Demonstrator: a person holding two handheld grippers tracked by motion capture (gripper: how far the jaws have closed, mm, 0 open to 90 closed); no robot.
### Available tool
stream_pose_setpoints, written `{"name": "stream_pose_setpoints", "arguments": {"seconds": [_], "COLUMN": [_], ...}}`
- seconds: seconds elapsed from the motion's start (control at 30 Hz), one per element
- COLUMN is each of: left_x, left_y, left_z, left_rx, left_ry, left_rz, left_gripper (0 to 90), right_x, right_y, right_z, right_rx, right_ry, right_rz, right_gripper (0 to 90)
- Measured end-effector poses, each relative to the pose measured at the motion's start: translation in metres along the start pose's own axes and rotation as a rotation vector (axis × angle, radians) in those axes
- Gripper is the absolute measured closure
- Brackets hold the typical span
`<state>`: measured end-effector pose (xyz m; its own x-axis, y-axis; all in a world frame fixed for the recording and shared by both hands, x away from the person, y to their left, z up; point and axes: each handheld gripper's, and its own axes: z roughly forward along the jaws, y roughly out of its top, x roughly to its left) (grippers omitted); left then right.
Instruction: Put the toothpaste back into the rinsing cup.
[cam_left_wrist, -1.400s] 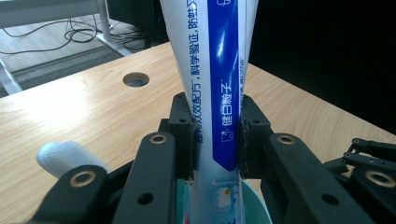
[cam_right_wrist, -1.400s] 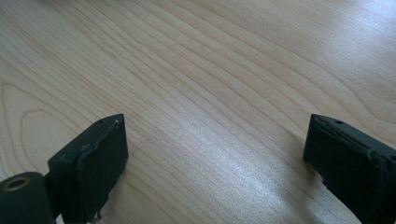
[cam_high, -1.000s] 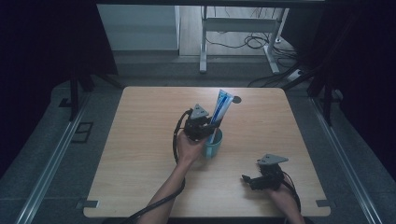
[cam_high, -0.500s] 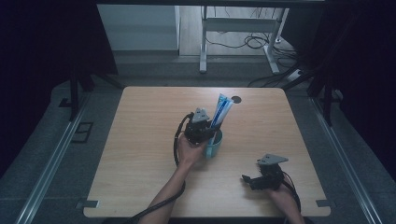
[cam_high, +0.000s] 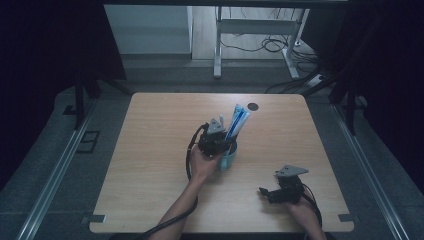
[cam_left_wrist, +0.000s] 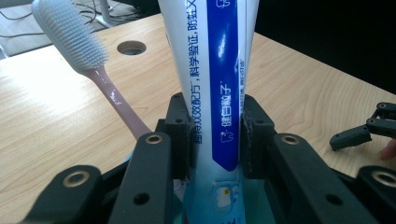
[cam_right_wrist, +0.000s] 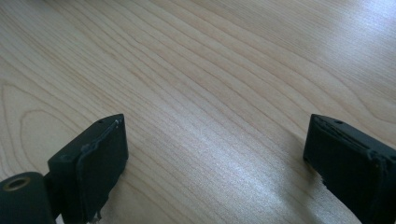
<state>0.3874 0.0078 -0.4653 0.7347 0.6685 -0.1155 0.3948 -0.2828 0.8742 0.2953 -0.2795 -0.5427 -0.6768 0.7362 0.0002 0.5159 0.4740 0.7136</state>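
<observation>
A white and blue toothpaste tube (cam_high: 238, 120) (cam_left_wrist: 219, 93) stands upright in a teal cup (cam_high: 229, 159) near the middle of the wooden table (cam_high: 150, 150). My left gripper (cam_high: 226, 144) (cam_left_wrist: 217, 135) is shut on the tube's lower part, one pad pressing on each side. A pink-handled toothbrush (cam_left_wrist: 70, 37) with grey bristles leans out of the same cup to the tube's left. My right gripper (cam_high: 266, 193) (cam_right_wrist: 215, 154) rests on the table at the front right, jaws wide open over bare wood.
A round cable hole (cam_high: 253, 106) (cam_left_wrist: 131, 47) sits near the table's far edge behind the cup. The right gripper (cam_left_wrist: 364, 130) lies to the right in the left gripper view. Desk legs and cables (cam_high: 270, 45) stand beyond the table.
The left gripper and the tube have sunk slightly toward the cup, which is now more covered by the hand. The right gripper has stayed put.
</observation>
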Motion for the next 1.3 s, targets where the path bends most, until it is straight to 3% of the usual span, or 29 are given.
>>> {"name": "stream_pose_setpoints", "arguments": {"seconds": [0.4,0.43,0.53,1.0,1.3], "left_x": [-0.0029,-0.0032,-0.0022,-0.0017,0.0004], "left_y": [-0.0006,-0.002,-0.0027,-0.0016,-0.0026], "left_z": [-0.0016,-0.0014,-0.003,-0.0027,-0.0096], "left_rx": [0.058,0.067,0.06,0.079,0.077], "left_ry": [0.026,0.038,0.03,0.022,0.023], "left_rz": [0.038,0.056,0.037,0.026,0.016], "left_gripper": [65.6,65.3,65.3,63.9,48.6], "right_x": [0.0,0.0,0.0,0.0,0.0], "right_y": [0.0,0.0,0.0,0.0,0.0], "right_z": [0.0,0.0,0.0,0.0,0.0], "right_rx": [0.0,0.0,0.0,0.0,0.0], "right_ry": [0.0,0.0,0.0,0.0,0.0], "right_rz": [-0.001,0.0,0.0,0.0,0.0], "right_gripper": [6.3,6.3,6.4,6.3,6.4]}}
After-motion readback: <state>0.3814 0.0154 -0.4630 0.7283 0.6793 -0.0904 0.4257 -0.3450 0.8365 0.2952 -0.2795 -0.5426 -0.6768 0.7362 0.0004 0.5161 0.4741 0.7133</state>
